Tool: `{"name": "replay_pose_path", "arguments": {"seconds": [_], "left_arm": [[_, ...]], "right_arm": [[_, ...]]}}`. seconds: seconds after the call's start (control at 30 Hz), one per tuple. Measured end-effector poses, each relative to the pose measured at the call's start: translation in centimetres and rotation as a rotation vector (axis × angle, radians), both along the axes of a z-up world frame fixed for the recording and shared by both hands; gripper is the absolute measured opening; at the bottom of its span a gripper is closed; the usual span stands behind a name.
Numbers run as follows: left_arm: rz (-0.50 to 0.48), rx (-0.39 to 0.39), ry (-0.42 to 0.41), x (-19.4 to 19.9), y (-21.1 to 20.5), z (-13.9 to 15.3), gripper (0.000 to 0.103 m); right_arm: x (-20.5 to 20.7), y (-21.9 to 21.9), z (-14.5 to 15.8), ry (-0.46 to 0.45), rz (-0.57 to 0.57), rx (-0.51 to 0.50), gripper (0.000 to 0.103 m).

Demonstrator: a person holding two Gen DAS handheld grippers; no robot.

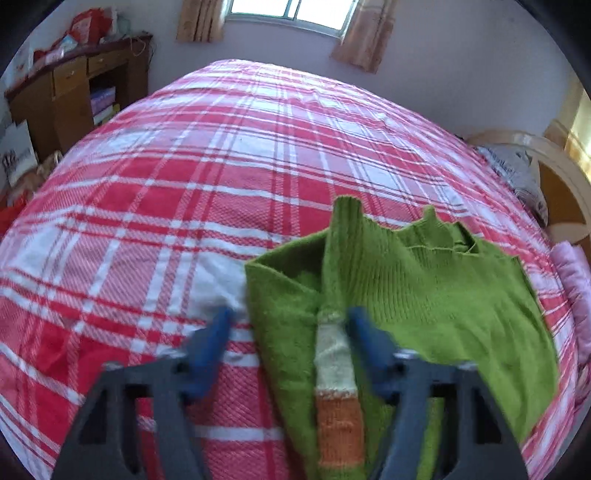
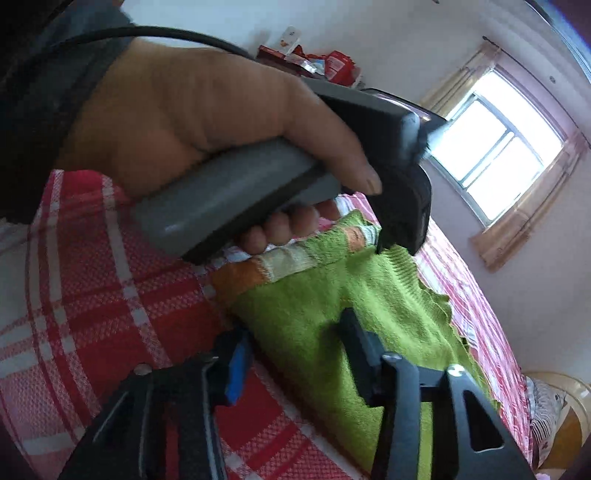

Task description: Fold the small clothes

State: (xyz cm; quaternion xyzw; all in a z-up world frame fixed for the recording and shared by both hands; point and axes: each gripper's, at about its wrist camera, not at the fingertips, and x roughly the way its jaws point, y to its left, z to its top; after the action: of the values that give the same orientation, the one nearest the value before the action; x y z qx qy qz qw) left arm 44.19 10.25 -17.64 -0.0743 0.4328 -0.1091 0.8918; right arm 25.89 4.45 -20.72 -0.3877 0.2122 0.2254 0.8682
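A small green knit sweater (image 1: 413, 291) with white and orange stripes lies partly folded on the red and white plaid bed (image 1: 221, 177). My left gripper (image 1: 290, 317) is open above the sweater's left folded edge and striped sleeve (image 1: 338, 402), holding nothing. In the right wrist view the sweater (image 2: 325, 314) lies under my right gripper (image 2: 295, 332), which is open, its fingers straddling the green fabric edge. The hand holding the left gripper tool (image 2: 229, 192) sits just beyond, over the striped sleeve (image 2: 291, 258).
A wooden desk with clutter (image 1: 74, 88) stands at the far left of the bed. A window with curtains (image 1: 291, 14) is on the far wall. A wooden headboard (image 1: 561, 192), a grey pillow (image 1: 517, 173) and a pink cloth (image 1: 576, 288) are at the right.
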Motion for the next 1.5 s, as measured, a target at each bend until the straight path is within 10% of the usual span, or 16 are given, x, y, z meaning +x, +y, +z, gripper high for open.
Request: {"name": "replay_pose_path", "arguments": {"seconds": [0.1, 0.2, 0.97, 1.17, 1.27, 1.33, 1.5], "left_arm": [[-0.015, -0.015, 0.001, -0.1, 0.1, 0.2, 0.014], [0.001, -0.063, 0.016, -0.2, 0.5, 0.6, 0.011], [0.0, -0.29, -0.032, -1.5, -2.1, 6.3, 0.01], [-0.009, -0.2, -0.032, -0.9, -2.8, 6.8, 0.01], [-0.006, -0.2, -0.02, -0.6, -1.5, 6.2, 0.01], [-0.009, -0.194, -0.019, -0.7, -0.8, 5.7, 0.01], [-0.024, -0.237, -0.015, -0.7, 0.9, 4.7, 0.01]], "right_arm": [[-0.6, 0.8, -0.5, -0.009, 0.025, -0.028, 0.022], [-0.9, 0.7, -0.9, -0.028, 0.034, -0.034, 0.012], [-2.5, -13.1, 7.7, 0.164, 0.023, 0.623, 0.0], [-1.4, -12.8, 6.0, 0.224, -0.002, 0.545, 0.0], [-2.3, -12.1, 4.5, 0.177, -0.024, 0.437, 0.023], [-3.0, -11.2, 3.8, 0.175, 0.01, 0.398, 0.065], [-3.8, -6.2, 2.3, 0.094, 0.028, 0.219, 0.066]]}}
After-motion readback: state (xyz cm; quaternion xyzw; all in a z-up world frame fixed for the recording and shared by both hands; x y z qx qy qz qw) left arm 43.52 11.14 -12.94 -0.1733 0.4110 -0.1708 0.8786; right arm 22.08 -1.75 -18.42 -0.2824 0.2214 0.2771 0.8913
